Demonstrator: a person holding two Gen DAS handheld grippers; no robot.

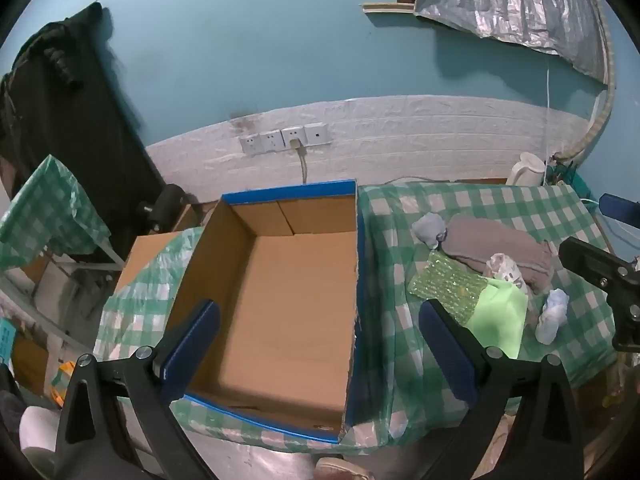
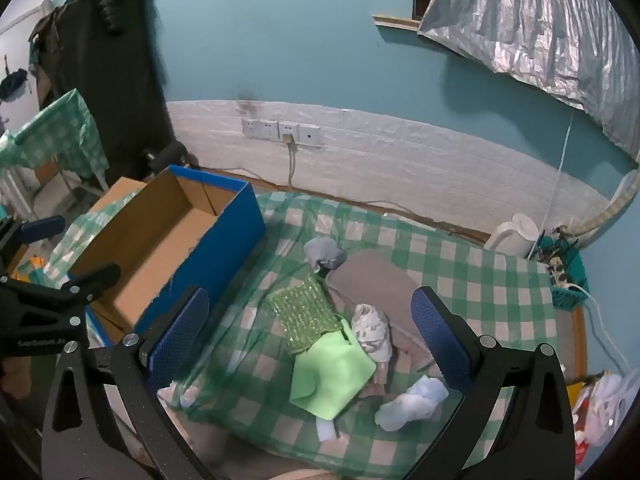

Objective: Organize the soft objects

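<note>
The left tool [image 1: 316, 344] hangs wide apart and empty above the cardboard box [image 1: 280, 300], which stands open-topped on the checked table [image 1: 384, 320] with its long axis running from the near edge toward the wall. The right tool [image 2: 308, 340] is also spread wide and grasps nothing, hovering over the pile of soft things to the right of the box. There a folded grey towel [image 2: 372, 276] lies flat, its long side slanting from the far left toward the near right. A green sequined cloth [image 2: 304, 312] runs the same way, with a plain light green cloth [image 2: 332, 376] at its near end. A white patterned sock [image 2: 372, 332] rests on the towel's edge, a grey sock bundle [image 2: 324, 254] at the far end, and a pale blue bundle [image 2: 412, 400] nearest.
</note>
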